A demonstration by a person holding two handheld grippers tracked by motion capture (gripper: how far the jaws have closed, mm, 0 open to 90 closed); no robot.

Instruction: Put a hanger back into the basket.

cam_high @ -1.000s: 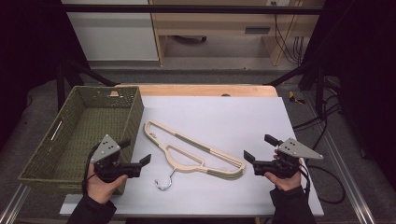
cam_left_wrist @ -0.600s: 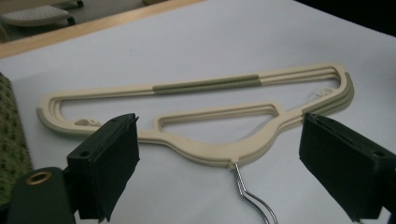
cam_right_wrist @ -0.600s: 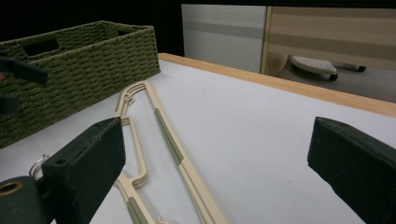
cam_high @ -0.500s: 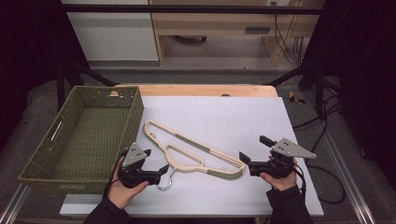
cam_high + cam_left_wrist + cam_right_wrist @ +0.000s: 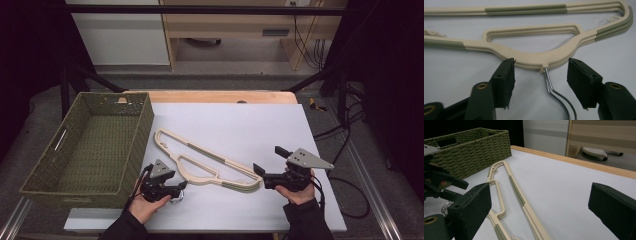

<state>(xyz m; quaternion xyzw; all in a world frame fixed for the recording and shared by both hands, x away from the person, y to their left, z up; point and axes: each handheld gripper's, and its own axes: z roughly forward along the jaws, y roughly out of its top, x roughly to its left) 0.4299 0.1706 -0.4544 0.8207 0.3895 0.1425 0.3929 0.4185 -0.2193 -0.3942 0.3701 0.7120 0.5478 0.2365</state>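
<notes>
hanger [image 5: 210, 165]: flat on the white table [image 5: 240, 125], next to the green basket [image 5: 90, 145] | left gripper [image 5: 540, 75]: jaws wide, one each side of the metal hook [image 5: 556, 96], not pinching | right gripper [image 5: 260, 172]: jaws wide, by the hanger's end

Left gripper [image 5: 176, 189] now up against the hanger's [image 5: 210, 167] metal hook [image 5: 559, 97], shifted toward three o'clock from beside the basket.
</notes>
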